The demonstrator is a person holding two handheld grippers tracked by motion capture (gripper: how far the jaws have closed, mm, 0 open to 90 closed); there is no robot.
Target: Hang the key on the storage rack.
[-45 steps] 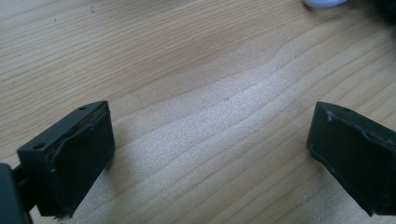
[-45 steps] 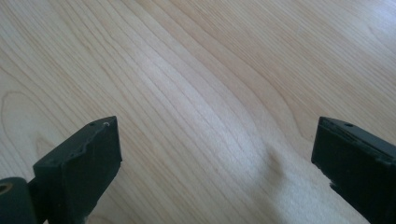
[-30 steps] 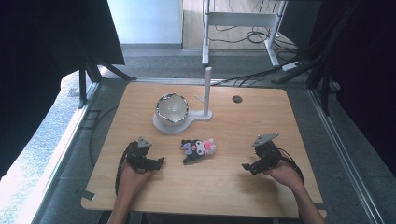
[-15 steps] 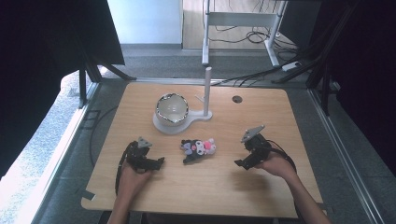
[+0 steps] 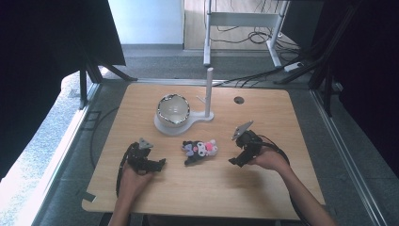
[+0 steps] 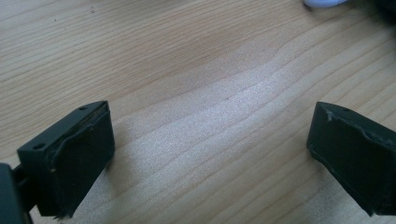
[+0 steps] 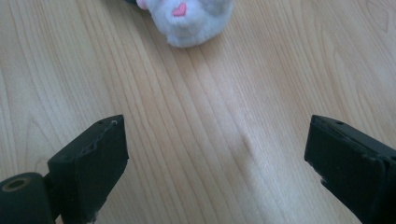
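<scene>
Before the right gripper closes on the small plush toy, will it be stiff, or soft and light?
The plush toy looks fuzzy and stuffed, so it probably squashes between the jaws. It seems light and may slide on the smooth wooden table if pushed.

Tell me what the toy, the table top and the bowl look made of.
Toy: soft plush; fuzzy white pile with a pink stitched patch in the right gripper view. Table: pale wood or wood-look laminate, matte; long grain lines. Bowl: shiny, crinkled rim, possibly foil or thin metal; too small to be sure.
</scene>
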